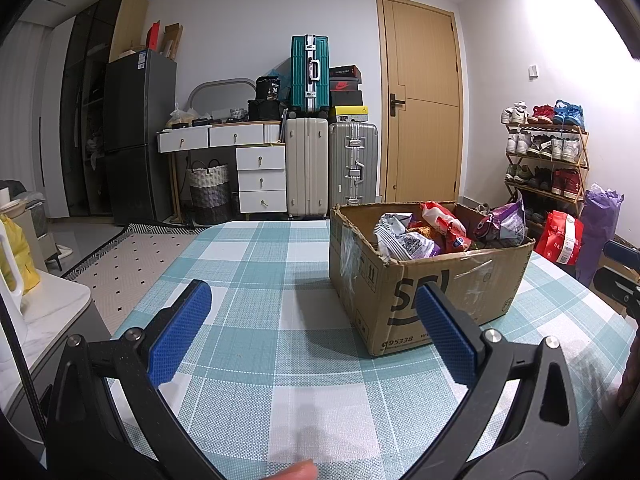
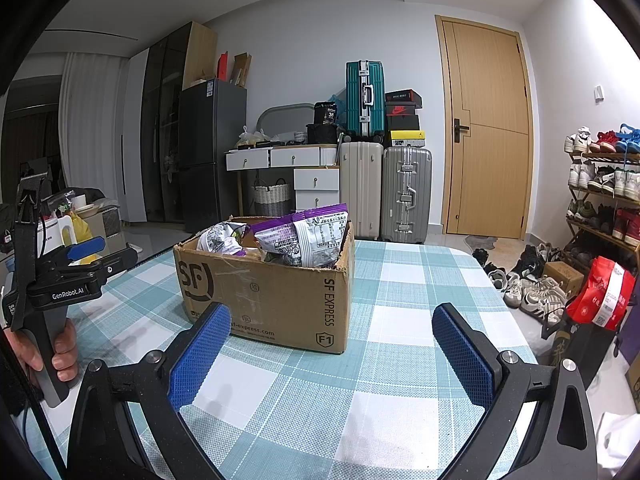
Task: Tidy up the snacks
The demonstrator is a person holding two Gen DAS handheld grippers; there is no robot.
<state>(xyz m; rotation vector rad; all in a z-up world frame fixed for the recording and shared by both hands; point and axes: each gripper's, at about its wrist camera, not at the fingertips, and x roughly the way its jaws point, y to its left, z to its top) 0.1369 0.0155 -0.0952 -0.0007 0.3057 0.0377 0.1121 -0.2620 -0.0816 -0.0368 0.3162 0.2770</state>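
Snacks (image 1: 416, 236) fill a cardboard box (image 1: 436, 288) on the checked tablecloth (image 1: 280, 320); both hand-held grippers gape empty.

I see a surface (image 1: 256, 264) covered with a woven cloth in a teal, pale blue and white check, its far corners rounded. One thing sits directly on it: an open cardboard box (image 1: 448, 288) printed with SF Express markings, its flaps ragged and its sides streaked with old tape. In the left wrist view the box stands toward the right half of the surface, turned corner-on to me; in the right wrist view the cardboard box (image 2: 280, 292) stands left of centre, well back from the near edge. Snack bags (image 1: 404, 240) are piled inside the box, rising above its rim.
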